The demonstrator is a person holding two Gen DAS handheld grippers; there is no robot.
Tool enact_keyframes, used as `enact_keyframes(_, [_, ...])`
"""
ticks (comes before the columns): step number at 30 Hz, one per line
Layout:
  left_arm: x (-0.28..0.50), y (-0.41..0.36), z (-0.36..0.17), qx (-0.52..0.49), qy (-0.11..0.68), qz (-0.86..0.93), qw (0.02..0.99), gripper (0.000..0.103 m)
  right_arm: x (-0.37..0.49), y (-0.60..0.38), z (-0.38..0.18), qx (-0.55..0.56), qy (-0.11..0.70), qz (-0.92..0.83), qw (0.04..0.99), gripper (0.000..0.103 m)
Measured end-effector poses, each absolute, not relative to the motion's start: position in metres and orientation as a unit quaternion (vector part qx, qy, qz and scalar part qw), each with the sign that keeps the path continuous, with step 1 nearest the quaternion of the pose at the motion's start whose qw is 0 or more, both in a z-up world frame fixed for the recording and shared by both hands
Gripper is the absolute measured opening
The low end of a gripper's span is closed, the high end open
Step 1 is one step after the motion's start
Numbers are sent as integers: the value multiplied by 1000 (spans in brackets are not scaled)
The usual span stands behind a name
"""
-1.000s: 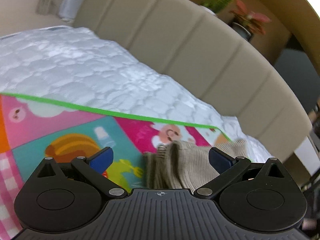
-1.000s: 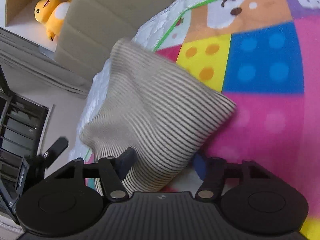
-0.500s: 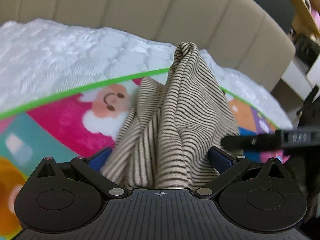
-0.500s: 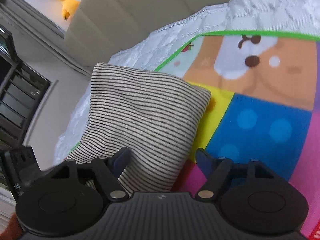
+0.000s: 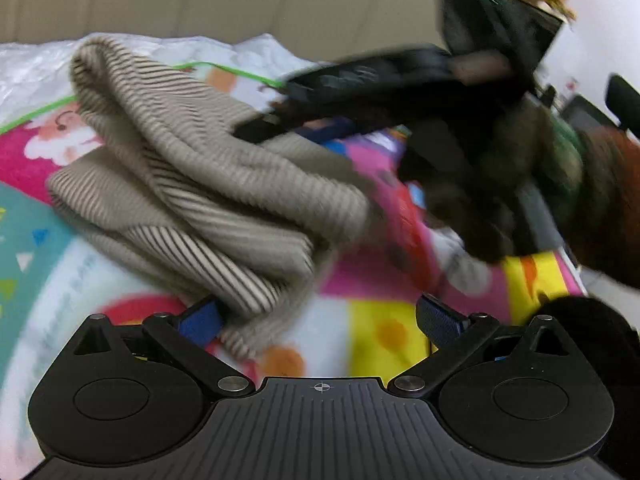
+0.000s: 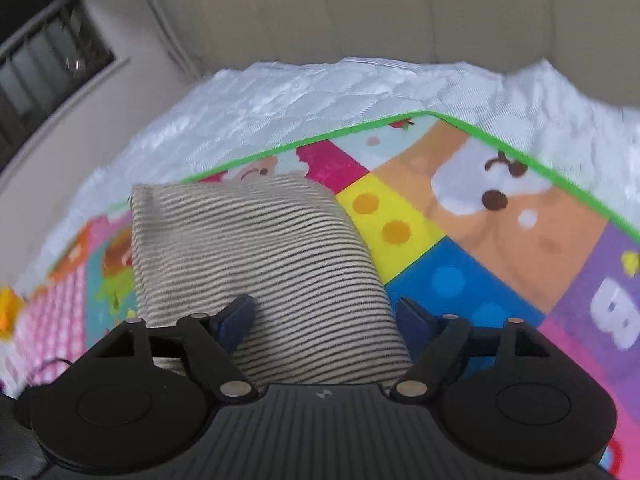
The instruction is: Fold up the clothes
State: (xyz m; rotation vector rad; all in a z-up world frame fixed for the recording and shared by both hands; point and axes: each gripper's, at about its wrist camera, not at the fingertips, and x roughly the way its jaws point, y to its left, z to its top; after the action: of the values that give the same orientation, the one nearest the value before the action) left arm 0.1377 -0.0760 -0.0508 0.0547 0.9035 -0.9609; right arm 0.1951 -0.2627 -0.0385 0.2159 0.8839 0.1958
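Note:
A beige striped garment (image 5: 208, 184) lies crumpled in loose folds on the colourful play mat (image 5: 384, 336). My left gripper (image 5: 320, 320) hangs open over the mat, and a corner of the cloth reaches its left pad (image 5: 200, 320) without being pinched. In the right wrist view the garment (image 6: 256, 248) looks like a flat folded panel running back between the jaws. My right gripper (image 6: 324, 320) is opening, its pads not pressing on the cloth. In the left wrist view the right gripper (image 5: 380, 76) is a dark blur over the garment's far side.
The mat has a green edge (image 6: 520, 152) and lies on a white quilted mattress (image 6: 280, 96). A beige padded headboard (image 6: 400, 12) stands behind it. A person's dark sleeve (image 5: 600, 208) fills the right of the left wrist view. A dark railing (image 6: 48, 52) shows at the far left.
The garment, earlier bunched upright between the left jaws, now lies slumped on the mat with only a corner at the left pad. The left view swung right. The right jaws spread wider and rolled.

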Motion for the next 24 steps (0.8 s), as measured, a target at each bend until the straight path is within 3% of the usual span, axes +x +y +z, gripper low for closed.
enact_keyframes(3, [133, -54, -40, 7, 422, -413, 807, 103, 183, -246, -37, 55, 412, 86, 905, 94])
enact_keyframes(9, [167, 4, -22, -133, 418, -278, 855, 103, 133, -218, -16, -66, 317, 64, 944, 95])
enact_keyframes(11, [182, 2, -10, -136, 392, -262, 871, 103, 112, -204, -9, -98, 282, 81, 951, 95])
enact_keyframes(13, [200, -7, 3, -127, 364, -256, 886, 103, 98, -189, -8, -110, 271, 101, 951, 83])
enact_keyframes(14, [211, -14, 8, -120, 355, -255, 891, 102, 92, -182, -8, -115, 266, 112, 951, 63])
enact_keyframes(15, [222, -21, 13, -114, 346, -255, 896, 97, 89, -177, -11, -112, 272, 119, 948, 45])
enact_keyframes(16, [233, -27, 14, -105, 345, -251, 898, 90, 88, -174, -15, -102, 284, 125, 945, 41])
enact_keyframes(18, [253, -38, 11, -85, 355, -240, 899, 58, 90, -171, -26, -79, 307, 137, 939, 40])
enact_keyframes(22, [277, -42, -20, -48, 391, -196, 898, 51, 91, -164, -44, -64, 327, 159, 929, 44])
enact_keyframes(24, [280, -36, -41, -39, 411, -174, 894, 51, 90, -161, -47, -72, 327, 172, 926, 53])
